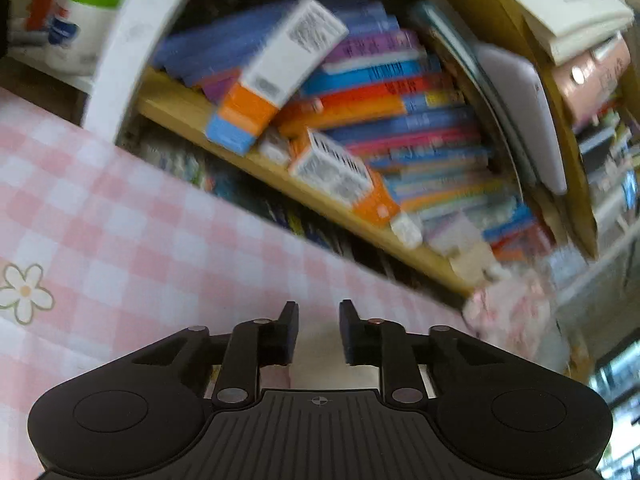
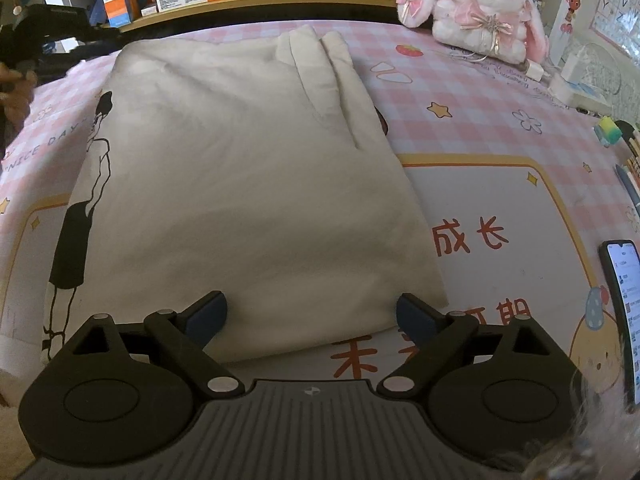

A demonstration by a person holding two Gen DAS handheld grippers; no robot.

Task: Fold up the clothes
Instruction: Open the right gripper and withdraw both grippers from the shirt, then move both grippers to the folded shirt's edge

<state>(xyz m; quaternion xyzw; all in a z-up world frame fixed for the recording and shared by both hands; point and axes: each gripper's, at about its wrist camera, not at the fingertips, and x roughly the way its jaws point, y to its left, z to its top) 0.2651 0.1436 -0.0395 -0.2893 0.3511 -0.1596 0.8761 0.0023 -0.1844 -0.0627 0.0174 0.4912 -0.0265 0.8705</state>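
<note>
A cream T-shirt (image 2: 248,184) with a black figure print along its left edge lies folded lengthwise on the pink checked tablecloth (image 2: 460,92). My right gripper (image 2: 312,312) is wide open and empty, hovering over the shirt's near edge. My left gripper (image 1: 319,330) has its fingers a narrow gap apart with nothing between them; it is tilted above the tablecloth (image 1: 120,232), facing the bookshelf, and the view is blurred. The shirt does not show in the left wrist view. The left gripper also shows in the right wrist view (image 2: 44,40) at the far left, beyond the shirt's far corner.
A plush rabbit (image 2: 476,8) sits at the far right of the table. A phone (image 2: 624,312) lies at the right edge, with pens (image 2: 630,160) behind it. A wooden shelf of books and boxes (image 1: 360,120) runs along the table's far side.
</note>
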